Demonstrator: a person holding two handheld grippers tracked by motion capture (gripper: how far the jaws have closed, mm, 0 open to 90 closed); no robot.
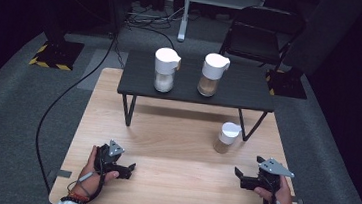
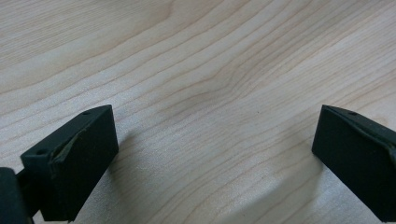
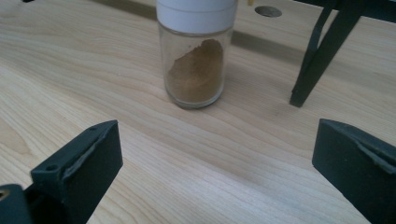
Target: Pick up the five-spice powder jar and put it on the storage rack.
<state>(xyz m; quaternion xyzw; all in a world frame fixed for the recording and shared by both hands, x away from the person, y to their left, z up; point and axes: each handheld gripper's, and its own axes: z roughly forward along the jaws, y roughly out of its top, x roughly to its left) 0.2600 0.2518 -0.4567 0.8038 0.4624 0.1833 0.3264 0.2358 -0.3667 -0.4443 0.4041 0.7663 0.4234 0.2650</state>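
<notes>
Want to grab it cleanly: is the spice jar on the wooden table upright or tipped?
Upright. The spice jar stands on its base on the wooden table, white cap on top, brown powder settled at the bottom. The open right gripper faces it.

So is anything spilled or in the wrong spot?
Nothing is spilled. One spice jar stands upright on the wooden table, apart from the two jars up on the small black shelf. Both tongs are open and empty.
</notes>
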